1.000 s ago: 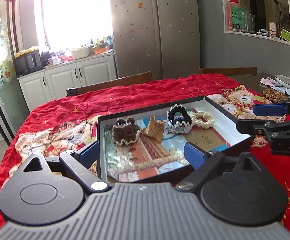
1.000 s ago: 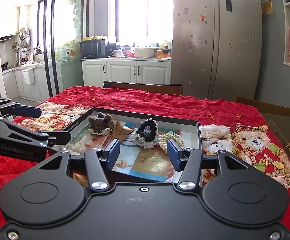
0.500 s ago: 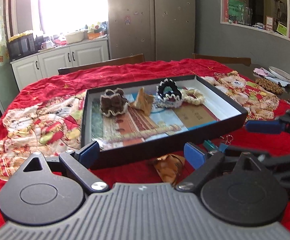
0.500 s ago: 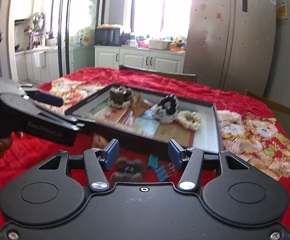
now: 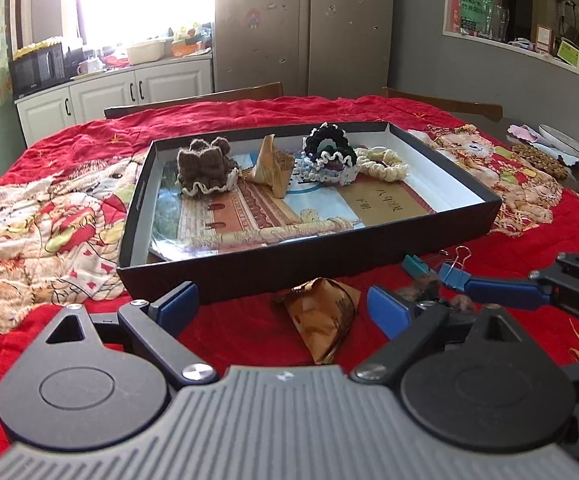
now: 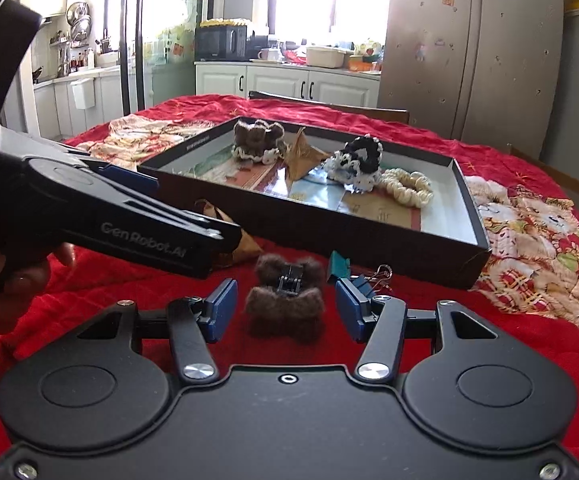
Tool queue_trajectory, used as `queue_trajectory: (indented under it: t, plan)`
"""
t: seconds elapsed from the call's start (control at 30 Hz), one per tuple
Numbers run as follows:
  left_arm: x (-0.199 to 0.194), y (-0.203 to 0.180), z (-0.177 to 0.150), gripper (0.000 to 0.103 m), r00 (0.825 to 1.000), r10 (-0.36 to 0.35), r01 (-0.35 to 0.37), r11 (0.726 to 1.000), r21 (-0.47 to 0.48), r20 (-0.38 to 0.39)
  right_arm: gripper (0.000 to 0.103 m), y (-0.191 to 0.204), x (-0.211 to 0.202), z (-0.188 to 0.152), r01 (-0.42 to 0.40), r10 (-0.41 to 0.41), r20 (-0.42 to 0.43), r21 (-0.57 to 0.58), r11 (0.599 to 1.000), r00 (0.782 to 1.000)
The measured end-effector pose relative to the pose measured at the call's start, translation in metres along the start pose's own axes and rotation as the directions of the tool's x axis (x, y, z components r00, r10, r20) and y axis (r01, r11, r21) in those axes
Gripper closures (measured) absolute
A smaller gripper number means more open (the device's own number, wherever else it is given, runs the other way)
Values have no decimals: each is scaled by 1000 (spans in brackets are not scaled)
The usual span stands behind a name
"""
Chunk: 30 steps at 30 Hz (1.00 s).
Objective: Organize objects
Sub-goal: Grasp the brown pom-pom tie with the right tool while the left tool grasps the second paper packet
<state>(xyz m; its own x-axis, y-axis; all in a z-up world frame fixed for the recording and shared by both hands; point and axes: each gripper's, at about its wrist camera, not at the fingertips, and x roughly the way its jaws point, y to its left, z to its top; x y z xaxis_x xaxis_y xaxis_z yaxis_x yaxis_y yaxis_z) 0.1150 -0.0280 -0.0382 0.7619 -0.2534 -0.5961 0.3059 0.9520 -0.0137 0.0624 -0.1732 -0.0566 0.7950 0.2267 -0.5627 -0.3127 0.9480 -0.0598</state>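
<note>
A kitchen with a steel fridge and white cabinets lies behind a table under a red patterned cloth. In the left wrist view, a shallow black cardboard box already holds crocheted scrunchies, evidently the collecting place. The left gripper stands spread and empty around a golden-brown foil-wrapped pyramid packet lying on the cloth just in front of the box wall, probably its next pick.

In the right wrist view, the right gripper is spread too, pads either side of a fuzzy brown bow-shaped hair claw without touching it. Blue and teal binder clips lie just beyond, near the box.
</note>
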Motion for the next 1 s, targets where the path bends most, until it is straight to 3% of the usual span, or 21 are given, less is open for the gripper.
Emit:
queue_trajectory:
  t: [0.3,0.6,0.83,1.0]
  plan:
    - [12,-3,-2,11,1000,-1,1,1000,-23,-8,57,5,13,-4,11,-12,-27,-19,1000,1000]
    - [20,-4,-5,25,999,-18,17,999,-33,-42,64,1,16,-5,9,-9,-38,-1,1000,999]
    - [21,-6,-6,46,999,-15,13,999,-30,-52,67,1,15,-6,7,-7,-37,-1,1000,999]
    - [21,-6,-6,49,999,-10,8,1000,-26,-51,67,1,14,-6,7,-7,-37,-2,1000,999]
